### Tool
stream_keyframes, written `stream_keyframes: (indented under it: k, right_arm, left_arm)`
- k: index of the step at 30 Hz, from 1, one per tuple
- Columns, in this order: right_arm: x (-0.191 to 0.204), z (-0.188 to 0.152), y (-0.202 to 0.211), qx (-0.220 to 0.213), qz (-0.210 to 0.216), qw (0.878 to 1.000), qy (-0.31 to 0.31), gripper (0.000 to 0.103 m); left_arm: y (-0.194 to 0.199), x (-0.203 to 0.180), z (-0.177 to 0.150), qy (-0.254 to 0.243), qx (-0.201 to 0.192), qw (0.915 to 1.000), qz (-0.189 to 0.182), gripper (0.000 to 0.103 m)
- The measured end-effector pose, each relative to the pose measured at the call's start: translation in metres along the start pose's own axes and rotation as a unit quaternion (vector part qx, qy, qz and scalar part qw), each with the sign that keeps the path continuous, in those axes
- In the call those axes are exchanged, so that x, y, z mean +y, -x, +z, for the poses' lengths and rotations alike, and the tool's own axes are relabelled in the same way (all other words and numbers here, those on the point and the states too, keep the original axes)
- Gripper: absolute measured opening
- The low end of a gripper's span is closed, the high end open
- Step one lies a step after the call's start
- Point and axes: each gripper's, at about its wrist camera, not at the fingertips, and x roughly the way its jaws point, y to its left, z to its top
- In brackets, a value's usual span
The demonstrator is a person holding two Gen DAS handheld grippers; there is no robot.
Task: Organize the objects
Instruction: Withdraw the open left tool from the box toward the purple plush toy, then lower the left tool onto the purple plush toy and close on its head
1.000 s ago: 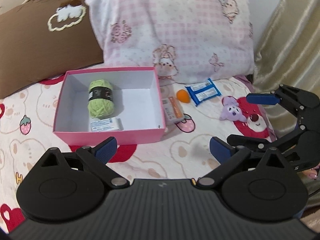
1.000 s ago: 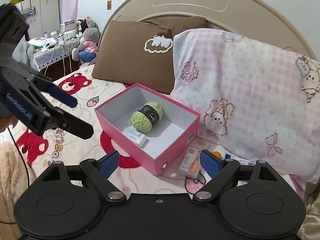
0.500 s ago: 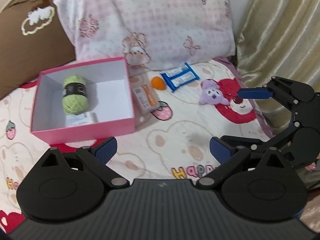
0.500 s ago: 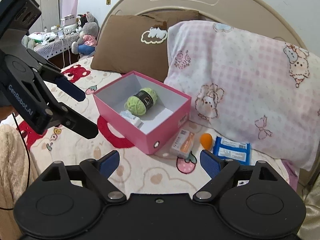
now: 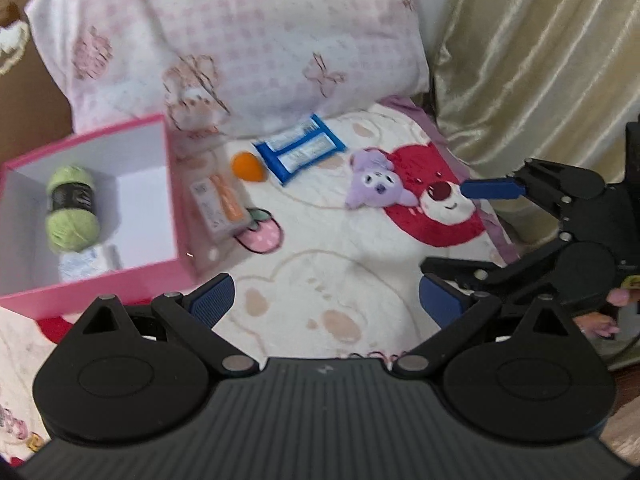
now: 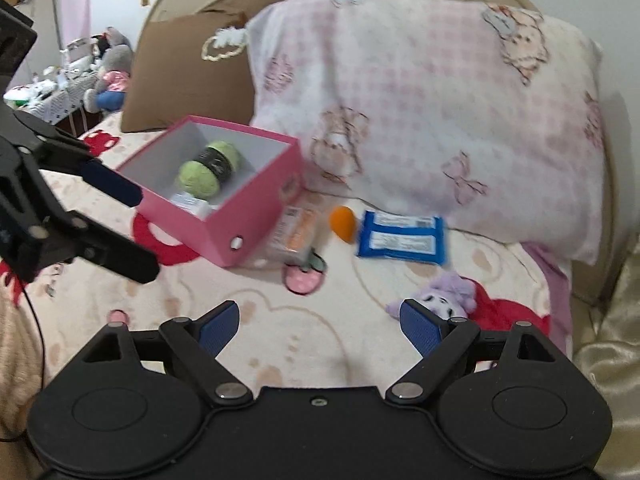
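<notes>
Pink checked pillow (image 5: 240, 40): leans at the bedhead.
Pink box (image 5: 172, 184): on the bedspread, holding green yarn (image 5: 72, 208) and a small white packet (image 5: 88, 264).
Left gripper (image 5: 326, 300), right gripper (image 6: 320, 320): fingers wide apart, nothing between them.
Blue packet (image 6: 400, 240): just below the pillow.
Orange-and-white carton (image 5: 220, 204): against the box's side.
Purple plush (image 5: 376, 184): right of the blue packet.
Orange ball (image 5: 248, 166): between carton and blue packet.

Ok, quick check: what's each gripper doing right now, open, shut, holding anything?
Left gripper: open, nothing between its fingers, above the bedspread.
Right gripper: open, empty, with the purple plush toy just beyond its right fingertip.
</notes>
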Motion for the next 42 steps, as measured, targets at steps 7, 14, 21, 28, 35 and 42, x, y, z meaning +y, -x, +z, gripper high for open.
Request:
stream_keyframes:
  k: [7,14,21,28,35,42]
  right_arm:
    - [-0.027,-0.024,-0.027,-0.026,-0.052,0.998,-0.024,0.09]
    - [-0.034,-0.044,-0.04,-0.086,-0.11,0.99,0.006,0.09]
    - [-0.051,-0.052,-0.06,-0.093,-0.101,0.99,-0.009,0.091]
    - [-0.076,-0.06,-0.091,-0.083,-0.095,0.99,-0.058,0.091]
    - [-0.088,-0.064,-0.121,-0.066,-0.077,0.992,-0.077,0.089]
    - [-0.096,-0.069,-0.148,-0.044,-0.08,0.992,-0.087,0.08]
  left_arm:
    - [-0.038,-0.008,0.008,0.017,-0.007,0.9994,-0.029,0.1]
    - [-0.08,-0.014,0.016,0.022,-0.028,0.9986,-0.039,0.1]
    - [-0.118,-0.01,0.023,0.04,-0.052,0.9966,-0.05,0.1]
    - [-0.159,-0.012,0.032,0.031,-0.061,0.9966,-0.045,0.099]
    - [-0.195,-0.018,0.04,0.02,-0.066,0.9957,-0.061,0.098]
    - [-0.231,-0.02,0.042,0.049,-0.072,0.9933,-0.077,0.097]
